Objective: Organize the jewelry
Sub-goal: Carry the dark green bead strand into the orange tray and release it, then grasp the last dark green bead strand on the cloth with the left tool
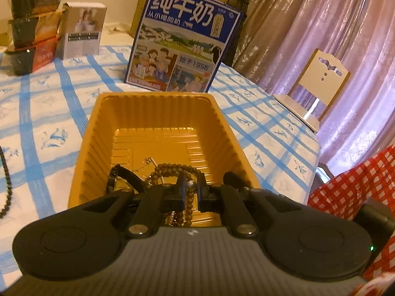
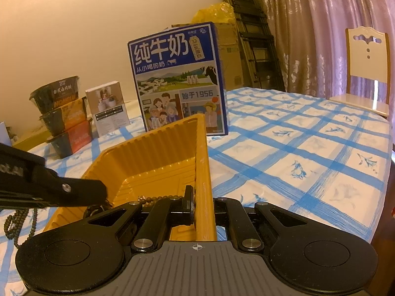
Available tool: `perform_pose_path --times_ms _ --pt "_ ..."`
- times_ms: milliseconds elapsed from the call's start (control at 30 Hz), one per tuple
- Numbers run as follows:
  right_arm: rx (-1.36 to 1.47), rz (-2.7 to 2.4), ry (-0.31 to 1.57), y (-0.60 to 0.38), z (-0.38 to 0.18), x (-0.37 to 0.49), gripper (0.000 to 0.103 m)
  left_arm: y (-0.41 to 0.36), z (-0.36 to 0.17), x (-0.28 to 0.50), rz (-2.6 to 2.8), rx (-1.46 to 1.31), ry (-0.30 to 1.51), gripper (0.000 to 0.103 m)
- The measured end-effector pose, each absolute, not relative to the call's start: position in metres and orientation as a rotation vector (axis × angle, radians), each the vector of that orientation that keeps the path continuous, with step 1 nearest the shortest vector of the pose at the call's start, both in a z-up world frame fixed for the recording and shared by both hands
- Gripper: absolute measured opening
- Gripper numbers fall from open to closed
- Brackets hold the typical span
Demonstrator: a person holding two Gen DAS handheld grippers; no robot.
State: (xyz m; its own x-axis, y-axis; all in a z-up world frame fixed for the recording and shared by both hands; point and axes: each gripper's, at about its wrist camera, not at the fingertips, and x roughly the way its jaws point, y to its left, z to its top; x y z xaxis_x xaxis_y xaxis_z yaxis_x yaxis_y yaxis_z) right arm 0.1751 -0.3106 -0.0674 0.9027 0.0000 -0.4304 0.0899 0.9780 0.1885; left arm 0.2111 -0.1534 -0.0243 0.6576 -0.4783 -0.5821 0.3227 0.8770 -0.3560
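My left tongs (image 1: pixel 191 185) pinch a silver bead low in the gold tray (image 1: pixel 158 118); right tongs (image 2: pixel 202 207) clamp its wall. I'd release gently, avoiding the brown bead strand (image 1: pixel 177 169).

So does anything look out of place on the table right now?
Yes. A dark bead strand lies on the tablecloth left of the yellow tray, while the other jewelry sits inside. The right gripper is clamped on the tray's wall.

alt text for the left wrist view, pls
The left gripper is closed on a silver bead over a yellow tray holding a brown bead strand, on a blue-checked tablecloth before a milk carton.
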Motion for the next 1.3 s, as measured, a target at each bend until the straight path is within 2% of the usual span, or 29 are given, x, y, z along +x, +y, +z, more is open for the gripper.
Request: perform_pose_path --times_ms 333,467,633,833,1300 --pt "0.213 -0.053 0.447 -0.314 -0.068 0.175 0.007 -0.157 -0.035 0.219 -0.463 -0.251 0.760 0.008" --pt "0.214 -0.054 0.448 -0.315 -0.068 0.175 0.007 -0.153 -0.031 0.219 -0.472 -0.272 0.752 0.016" --pt "0.215 -0.057 0.451 -0.315 -0.068 0.175 0.007 -0.145 -0.022 0.215 -0.457 -0.270 0.727 0.020" --pt "0.213 -0.058 0.451 -0.316 -0.068 0.175 0.007 -0.121 -0.014 0.204 -0.372 -0.213 0.693 0.026" --pt "0.205 -0.060 0.446 -0.317 -0.068 0.175 0.007 -0.042 -0.018 0.170 -0.117 -0.068 0.693 0.028"
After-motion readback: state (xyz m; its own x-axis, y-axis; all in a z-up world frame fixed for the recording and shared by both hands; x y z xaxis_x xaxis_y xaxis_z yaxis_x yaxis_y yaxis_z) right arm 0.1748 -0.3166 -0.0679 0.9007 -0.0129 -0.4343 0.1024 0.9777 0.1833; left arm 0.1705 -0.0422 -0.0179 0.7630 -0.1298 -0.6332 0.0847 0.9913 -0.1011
